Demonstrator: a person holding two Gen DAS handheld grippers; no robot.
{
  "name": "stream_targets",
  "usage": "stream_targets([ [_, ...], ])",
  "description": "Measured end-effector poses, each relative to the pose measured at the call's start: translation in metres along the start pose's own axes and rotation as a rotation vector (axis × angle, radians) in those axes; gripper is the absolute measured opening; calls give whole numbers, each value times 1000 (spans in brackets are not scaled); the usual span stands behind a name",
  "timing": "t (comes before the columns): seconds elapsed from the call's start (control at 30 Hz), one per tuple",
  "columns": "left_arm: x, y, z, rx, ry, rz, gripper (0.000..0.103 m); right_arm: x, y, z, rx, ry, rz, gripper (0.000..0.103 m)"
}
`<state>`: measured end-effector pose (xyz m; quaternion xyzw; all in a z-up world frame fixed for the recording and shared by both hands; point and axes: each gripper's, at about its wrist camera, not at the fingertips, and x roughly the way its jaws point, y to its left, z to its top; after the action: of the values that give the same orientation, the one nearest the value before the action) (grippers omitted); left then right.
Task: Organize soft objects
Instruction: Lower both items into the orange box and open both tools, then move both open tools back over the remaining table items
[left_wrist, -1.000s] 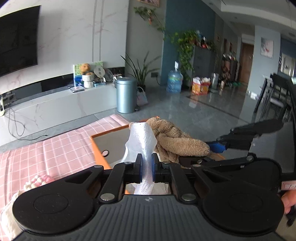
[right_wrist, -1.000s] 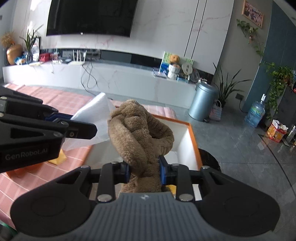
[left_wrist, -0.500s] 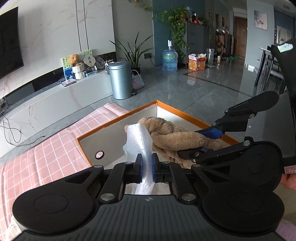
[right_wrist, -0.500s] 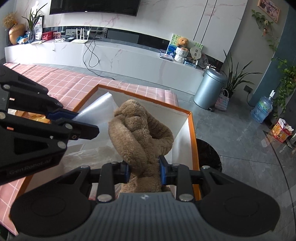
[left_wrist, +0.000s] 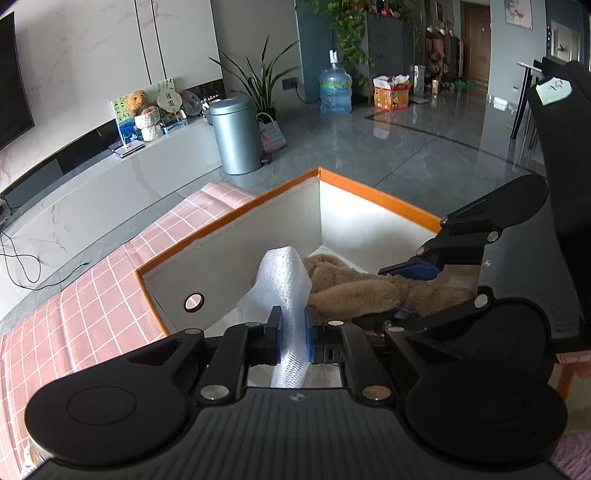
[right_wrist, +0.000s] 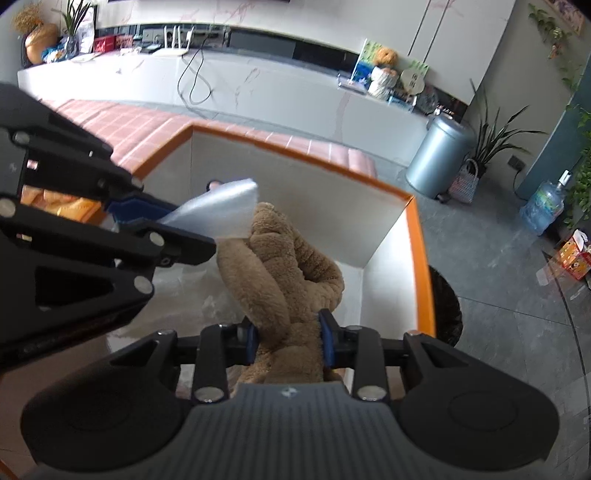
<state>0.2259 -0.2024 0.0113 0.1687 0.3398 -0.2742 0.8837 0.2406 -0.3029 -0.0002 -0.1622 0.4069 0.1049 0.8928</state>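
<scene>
Plush (right_wrist: 291, 273) base hidden behind right gripper (right_wrist: 290, 341) (clamped).

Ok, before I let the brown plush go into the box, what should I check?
1. Right gripper shut on the brown plush: ok.
2. Left gripper shut on the clear plastic bag: ok.
3. Plush inside the walls of the orange-rimmed box: ok.
4. Plush resting on the box floor: cannot tell, its underside is hidden.
5. Bag clear of the drop spot: not ok, it touches the plush top.
6. The two grippers apart from each other: ok, though close.
</scene>
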Motion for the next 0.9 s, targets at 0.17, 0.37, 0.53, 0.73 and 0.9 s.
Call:
stream_targets([
  [0.17,10,0,-1,15,27,-2,16,6,1,1,-20,7,-5,38],
  [0.37,17,3,-5,12,56,9,20,8,4,-1,-94,29,-6,45],
  [0.53,10,5,-5,9,39,28,37,2,8,-2,-129,25,-7,61],
  [0.73,-13,11,-2,-55,-5,17,58,-19,11,-2,-175,5,-19,74],
  [0.9,-37,8,1,-56,-41,31,70,-42,14,-2,-195,-8,-36,74],
])
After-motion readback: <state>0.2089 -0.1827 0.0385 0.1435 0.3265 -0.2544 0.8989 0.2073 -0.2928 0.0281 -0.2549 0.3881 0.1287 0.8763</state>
